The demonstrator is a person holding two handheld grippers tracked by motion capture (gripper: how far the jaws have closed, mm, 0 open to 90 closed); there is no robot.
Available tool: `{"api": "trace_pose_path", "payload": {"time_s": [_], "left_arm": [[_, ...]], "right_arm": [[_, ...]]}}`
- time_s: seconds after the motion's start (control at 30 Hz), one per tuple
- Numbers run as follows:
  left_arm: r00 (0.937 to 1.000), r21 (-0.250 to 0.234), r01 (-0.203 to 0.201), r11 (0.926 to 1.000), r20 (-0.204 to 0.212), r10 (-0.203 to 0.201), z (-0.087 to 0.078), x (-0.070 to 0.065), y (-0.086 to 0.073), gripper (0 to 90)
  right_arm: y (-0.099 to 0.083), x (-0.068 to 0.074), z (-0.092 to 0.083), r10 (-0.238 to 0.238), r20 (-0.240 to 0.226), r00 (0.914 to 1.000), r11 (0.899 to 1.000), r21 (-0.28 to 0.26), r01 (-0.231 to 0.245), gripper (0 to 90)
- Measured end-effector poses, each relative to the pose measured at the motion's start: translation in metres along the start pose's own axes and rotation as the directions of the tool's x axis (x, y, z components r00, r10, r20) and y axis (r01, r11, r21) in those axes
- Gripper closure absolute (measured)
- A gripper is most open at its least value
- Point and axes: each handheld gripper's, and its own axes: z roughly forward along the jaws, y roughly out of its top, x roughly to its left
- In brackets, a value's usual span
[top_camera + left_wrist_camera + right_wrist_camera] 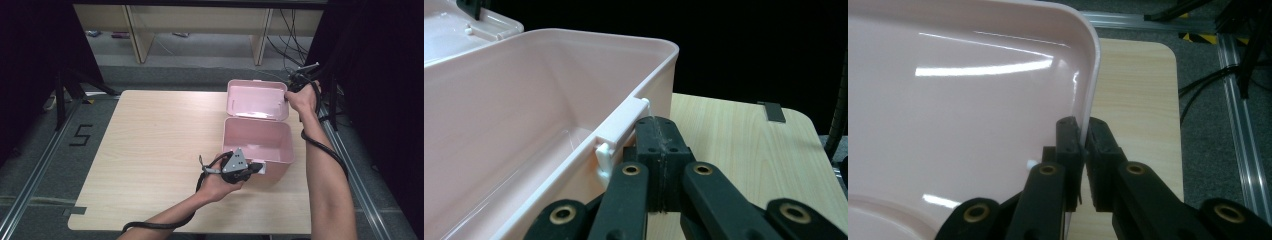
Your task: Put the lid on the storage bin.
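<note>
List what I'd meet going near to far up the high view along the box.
Left gripper at the front wall, then the open pink box, then its raised lid, then the right gripper on the lid's edge.

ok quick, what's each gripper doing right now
left gripper: shut beside the pink box latch, holding nothing visible.
right gripper: shut on the lid rim.
</note>
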Motion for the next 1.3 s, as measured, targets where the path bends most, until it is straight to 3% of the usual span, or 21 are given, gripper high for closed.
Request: {"api": "trace_pose_path", "payload": {"time_s": [0.1, 0.23, 0.27, 0.43, 0.47, 0.5, 0.57, 0.93, 1.0, 1.03, 1.07, 1.3], "left_arm": [[1.0000, 0.001, 0.002, 1.0000, -0.001, -0.002, 0.000, 0.000, 0.000, 89.7], [1.0000, 0.003, -0.002, 1.0000, 0.001, 0.002, 0.000, 0.000, 0.000, 89.7], [1.0000, 0.004, -0.004, 1.0000, 0.001, 0.004, 0.000, 0.000, 0.000, 89.7], [1.0000, 0.010, -0.003, 0.9999, 0.001, 0.003, 0.000, 0.000, 0.001, 89.6], [1.0000, 0.010, -0.004, 0.9999, 0.000, 0.004, 0.000, 0.000, 0.001, 89.7], [1.0000, 0.010, -0.003, 0.9999, 0.000, 0.003, 0.000, 0.000, 0.001, 89.7], [1.0000, 0.008, -0.003, 1.0000, 0.000, 0.003, 0.000, 0.000, 0.001, 89.7], [1.0000, 0.009, -0.001, 1.0000, 0.001, 0.001, 0.000, 0.000, 0.001, 89.7], [1.0000, 0.009, -0.002, 1.0000, 0.001, 0.002, 0.000, 0.000, 0.001, 89.7], [1.0000, 0.008, -0.001, 1.0000, 0.001, 0.001, 0.000, 0.000, 0.001, 89.7], [1.0000, 0.005, 0.001, 1.0000, 0.001, -0.001, 0.000, 0.000, 0.000, 89.6], [0.9999, -0.005, 0.002, 1.0000, 0.012, -0.002, 0.000, 0.001, 0.000, 89.7]], "right_arm": [[0.000, 0.001, -0.004, 0.008, -0.002, 1.0000, 1.000, -0.006, -0.008, 86.4], [0.000, -0.001, -0.009, -0.027, -0.005, 0.9996, 0.999, -0.030, 0.026, 86.5], [-0.001, 0.001, -0.010, -0.003, -0.003, 1.0000, 0.999, -0.035, 0.003, 86.5], [-0.001, 0.001, -0.017, -0.007, -0.011, 0.9999, 0.999, -0.046, 0.007, 86.7], [-0.001, -0.001, -0.017, -0.028, -0.008, 0.9996, 0.997, -0.068, 0.027, 86.8], [-0.001, 0.001, -0.018, -0.009, -0.011, 0.9999, 0.998, -0.062, 0.009, 86.9], [-0.002, -0.001, -0.020, -0.028, -0.013, 0.9995, 0.997, -0.075, 0.027, 86.9], [-0.007, 0.001, -0.033, -0.014, -0.023, 0.9996, 0.993, -0.119, 0.011, 87.3], [-0.007, -0.001, -0.034, -0.038, -0.019, 0.9991, 0.992, -0.121, 0.035, 87.4], [-0.008, 0.001, -0.035, -0.002, -0.033, 0.9995, 0.992, -0.125, -0.002, 87.4], [-0.008, -0.001, -0.036, -0.031, -0.024, 0.9992, 0.992, -0.125, 0.028, 87.4], [-0.010, 0.002, -0.044, -0.014, -0.029, 0.9995, 0.991, -0.131, 0.010, 87.5]]}}
